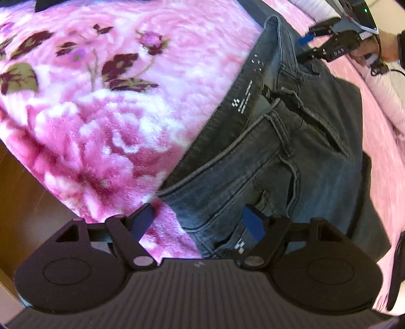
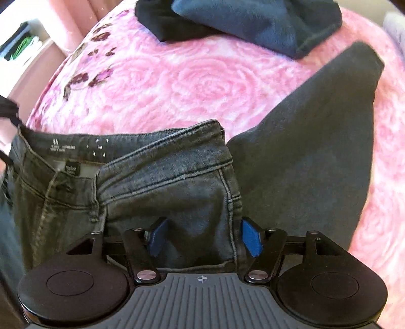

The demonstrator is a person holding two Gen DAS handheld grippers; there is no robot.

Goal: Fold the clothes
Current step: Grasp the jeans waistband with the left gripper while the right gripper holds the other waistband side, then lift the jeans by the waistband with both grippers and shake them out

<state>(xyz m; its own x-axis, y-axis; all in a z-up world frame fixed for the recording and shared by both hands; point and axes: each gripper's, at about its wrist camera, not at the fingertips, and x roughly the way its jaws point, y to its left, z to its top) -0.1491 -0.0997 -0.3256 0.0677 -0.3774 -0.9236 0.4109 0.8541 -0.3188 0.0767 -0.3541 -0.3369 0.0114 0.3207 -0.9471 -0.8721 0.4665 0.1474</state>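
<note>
You are working on the grey jeans (image 1: 291, 157), which are lying across the middle and right of the left wrist frame on the pink floral blanket (image 1: 101, 114), waistband toward the upper centre. In the right wrist view, the jeans (image 2: 164, 182) are filling the lower left, with one dark leg (image 2: 316, 151) running to the upper right.

Your left gripper (image 1: 200, 224) is hovering with its jaws spread, empty, over the hip corner at the lower centre. Your right gripper (image 2: 205, 236) is also spread wide, its blue pads (image 2: 250, 238) straddling the denim near a side seam without pinching it.

By my reading, you are only starting: the waist is gaping open and no fold in the jeans is showing. A dark garment pile (image 2: 253, 22) is sitting at the top of the right wrist frame, well apart.

The blanket is offering open room at the upper left, but its edge is dropping to the wooden floor (image 1: 22, 197) at the lower left.
</note>
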